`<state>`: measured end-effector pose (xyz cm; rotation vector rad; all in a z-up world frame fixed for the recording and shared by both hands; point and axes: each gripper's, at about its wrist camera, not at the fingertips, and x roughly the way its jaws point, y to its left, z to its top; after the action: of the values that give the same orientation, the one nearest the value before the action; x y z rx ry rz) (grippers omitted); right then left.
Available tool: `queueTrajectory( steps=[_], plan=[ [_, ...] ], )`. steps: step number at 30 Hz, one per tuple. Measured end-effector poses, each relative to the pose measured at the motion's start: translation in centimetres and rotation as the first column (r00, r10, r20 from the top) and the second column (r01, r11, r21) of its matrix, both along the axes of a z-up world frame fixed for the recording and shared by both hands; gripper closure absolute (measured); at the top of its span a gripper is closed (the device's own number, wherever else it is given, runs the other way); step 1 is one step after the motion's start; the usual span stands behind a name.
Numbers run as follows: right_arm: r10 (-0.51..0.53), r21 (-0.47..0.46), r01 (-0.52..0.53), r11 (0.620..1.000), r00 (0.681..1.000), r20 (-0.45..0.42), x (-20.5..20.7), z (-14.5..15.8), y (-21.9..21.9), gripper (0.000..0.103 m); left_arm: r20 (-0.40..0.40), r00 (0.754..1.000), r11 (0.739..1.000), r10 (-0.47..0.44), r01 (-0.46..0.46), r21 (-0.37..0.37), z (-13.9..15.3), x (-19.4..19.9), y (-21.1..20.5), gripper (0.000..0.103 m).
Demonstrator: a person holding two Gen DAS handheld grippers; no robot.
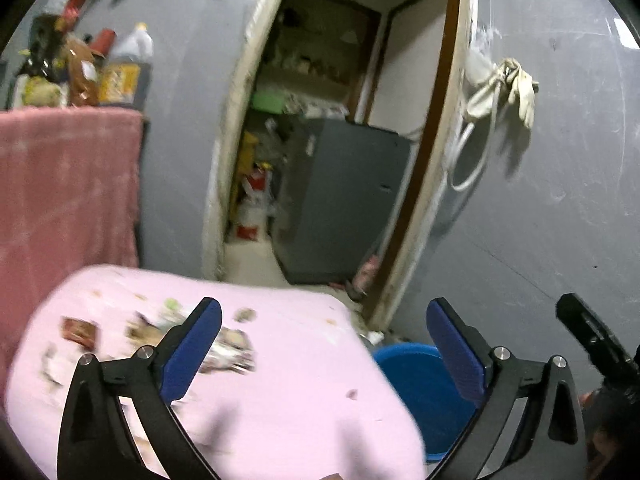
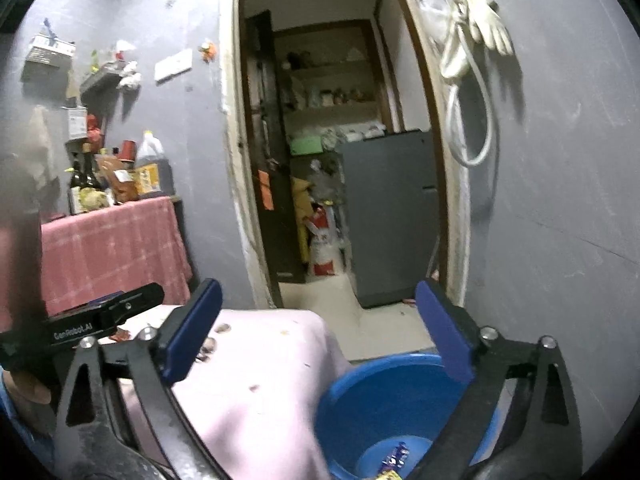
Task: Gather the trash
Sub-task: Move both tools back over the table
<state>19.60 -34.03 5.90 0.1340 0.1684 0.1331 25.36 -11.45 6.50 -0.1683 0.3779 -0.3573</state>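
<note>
Several wrappers (image 1: 228, 348) and a red-brown packet (image 1: 80, 332) lie blurred on a table under a pale pink cloth (image 1: 288, 392). My left gripper (image 1: 324, 306) hangs above that cloth, open, with nothing between its blue pads. To the right of the table stands a blue bucket (image 2: 360, 392) with a few coloured wrappers (image 2: 394, 456) at its bottom. My right gripper (image 2: 320, 286) is above the bucket's near rim, open and holding nothing. Small scraps (image 2: 222, 328) show on the cloth beside its left finger. The left tool's black finger (image 2: 132, 300) reaches in from the left edge.
Behind the table is a pink checked cloth (image 1: 68, 184) over a stand with bottles (image 2: 148, 164) on top. A doorway opens onto a grey cabinet (image 2: 388, 216) and shelves. White gloves and a hose loop (image 2: 472, 60) hang on the grey wall at right.
</note>
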Motion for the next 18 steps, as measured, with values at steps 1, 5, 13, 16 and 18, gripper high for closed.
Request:
queueTrajectory(
  steps=[1, 5, 13, 16, 18],
  plan=[
    [0.012, 0.004, -0.013, 1.0, 1.0, 0.016, -0.3, 0.3, 0.7, 0.0, 0.017, 1.0, 1.0, 0.012, -0.012, 0.008, 0.2, -0.5, 0.6, 0.002],
    [0.048, 0.006, -0.048, 0.999, 0.997, 0.067, -1.0, 1.2, 3.5, 0.0, 0.078, 0.995, 0.998, 0.06, -0.062, 0.02, 0.8, -2.4, 3.1, 0.002],
    [0.1, 0.016, -0.103, 0.995, 0.986, 0.135, -1.7, 2.0, 8.9, 0.0, 0.16, 0.975, 0.987, 0.153, -0.16, 0.031, 2.0, -5.5, 8.3, 0.002],
    [0.113, 0.014, -0.117, 0.993, 0.982, 0.154, -1.6, 2.1, 10.8, 0.0, 0.185, 0.964, 0.979, 0.189, -0.199, 0.037, 2.1, -6.4, 10.3, 0.002],
    [0.12, 0.012, -0.124, 0.992, 0.98, 0.161, -1.4, 2.0, 12.1, 0.0, 0.206, 0.955, 0.974, 0.212, -0.225, 0.04, 2.0, -6.8, 11.4, 0.002]
  ],
)
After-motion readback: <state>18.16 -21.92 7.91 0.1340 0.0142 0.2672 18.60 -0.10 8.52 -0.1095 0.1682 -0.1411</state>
